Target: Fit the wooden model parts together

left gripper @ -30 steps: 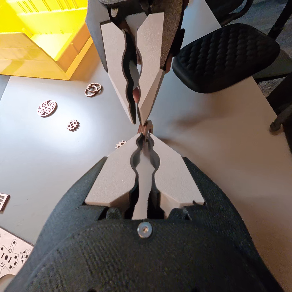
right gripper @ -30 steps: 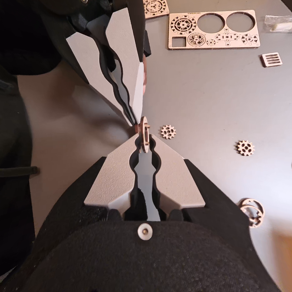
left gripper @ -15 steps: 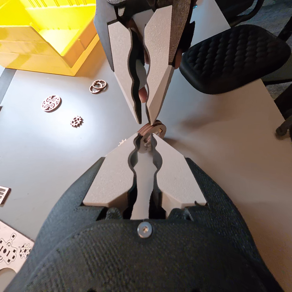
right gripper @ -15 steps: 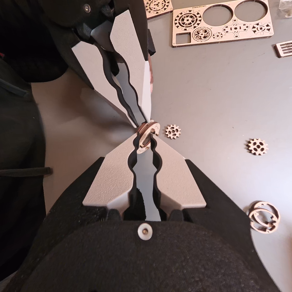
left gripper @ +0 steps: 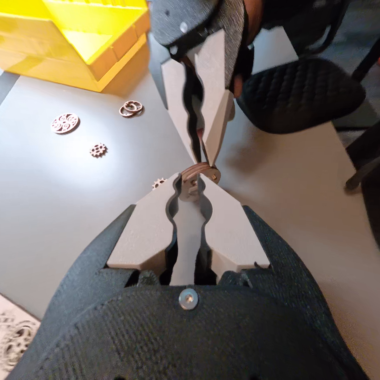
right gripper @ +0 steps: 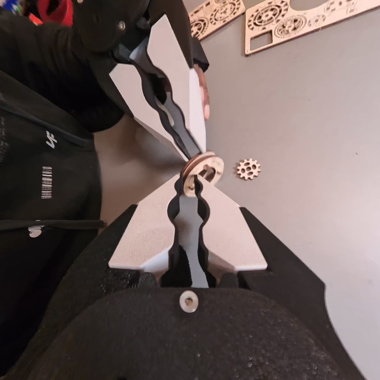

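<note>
Both the left gripper and right gripper were clenched on the disc stack; judging by this, fitting was midway; gears lay unused.

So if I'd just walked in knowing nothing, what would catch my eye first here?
Probably the two grey-fingered grippers meeting tip to tip over the grey table, both pinching one small stack of wooden discs: the left gripper and the right gripper each grip its edge. Next, the bright yellow bin at the table's far corner, and loose wooden gears such as the small gear lying beside the action.
</note>
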A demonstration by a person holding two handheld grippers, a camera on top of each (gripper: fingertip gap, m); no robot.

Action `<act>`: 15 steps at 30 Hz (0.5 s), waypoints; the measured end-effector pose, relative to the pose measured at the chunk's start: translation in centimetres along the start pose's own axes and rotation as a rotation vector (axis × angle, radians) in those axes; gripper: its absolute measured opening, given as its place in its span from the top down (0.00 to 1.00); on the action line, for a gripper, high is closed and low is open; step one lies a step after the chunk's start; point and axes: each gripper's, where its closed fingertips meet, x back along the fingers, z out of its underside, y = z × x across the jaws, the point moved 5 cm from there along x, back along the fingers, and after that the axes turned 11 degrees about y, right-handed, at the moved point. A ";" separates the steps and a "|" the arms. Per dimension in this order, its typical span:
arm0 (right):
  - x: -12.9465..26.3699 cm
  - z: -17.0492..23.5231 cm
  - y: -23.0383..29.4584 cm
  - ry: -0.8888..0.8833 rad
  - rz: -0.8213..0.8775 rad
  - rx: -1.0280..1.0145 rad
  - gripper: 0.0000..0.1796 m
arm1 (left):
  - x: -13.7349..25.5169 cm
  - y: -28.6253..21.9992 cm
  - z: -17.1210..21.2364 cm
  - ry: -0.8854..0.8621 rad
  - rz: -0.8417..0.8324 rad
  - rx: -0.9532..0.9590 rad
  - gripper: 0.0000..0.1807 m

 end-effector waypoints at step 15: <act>-1.2 0.2 -0.3 -0.209 -0.101 -0.113 0.91 | 0.1 -0.8 2.3 -0.136 0.352 0.738 0.86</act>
